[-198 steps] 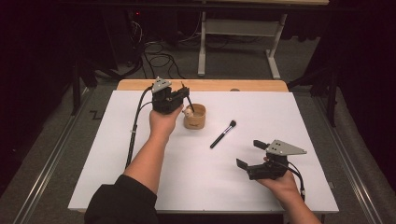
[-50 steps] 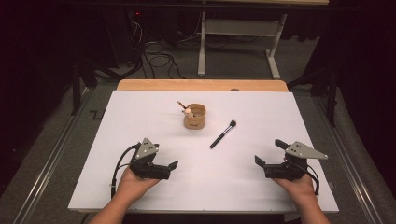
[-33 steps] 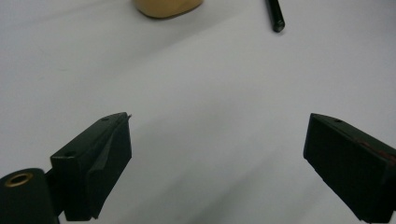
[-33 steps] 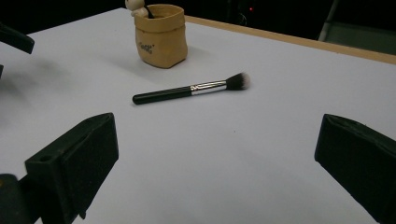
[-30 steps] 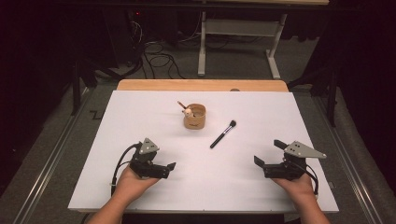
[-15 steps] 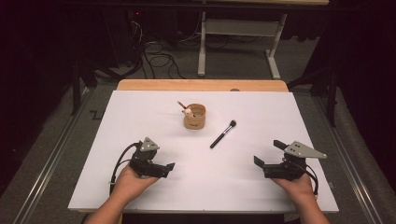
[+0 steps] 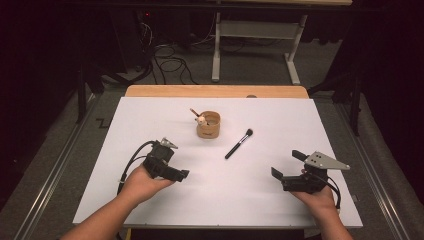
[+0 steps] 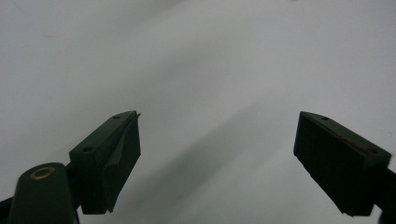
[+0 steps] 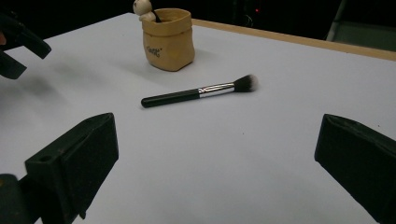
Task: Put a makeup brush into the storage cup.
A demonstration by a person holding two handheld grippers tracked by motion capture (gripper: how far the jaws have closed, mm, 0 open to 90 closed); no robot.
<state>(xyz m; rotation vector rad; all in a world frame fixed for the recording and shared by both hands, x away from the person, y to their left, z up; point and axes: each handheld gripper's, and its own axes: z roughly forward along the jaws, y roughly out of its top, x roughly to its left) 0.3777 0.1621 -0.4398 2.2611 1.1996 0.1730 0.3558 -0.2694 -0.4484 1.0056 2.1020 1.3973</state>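
Right gripper (image 7: 284, 176), black two-jaw with grey three-cornered plate on top, sits low over the near right of the white table sheet (image 7: 250, 200). Jaws wide apart, nothing between them; the right gripper view shows bare sheet in the gap.

Black-handled makeup brush with silver ferrule and pale-tipped bristles (image 7: 238, 143) lies flat on the sheet, ahead of the right gripper and toward table centre, well apart from it. In the right gripper view the brush (image 9: 196, 95) lies crosswise beyond the jaws. Long axis diagonal in the high view: bristle end points far-right, handle end near-left. It touches nothing else.

Tan soft pouch-shaped holder (image 7: 208, 124) stands upright just left of the bristle end, near but apart. A thin stick with a small pale figure on top (image 7: 198, 118) leans out of its left side.

Left gripper (image 7: 181, 175), black, in the person's left hand at near left, well apart from brush and holder. Jaws apart and empty; they have just been closing a little. Left gripper view: bare sheet between the jaws.
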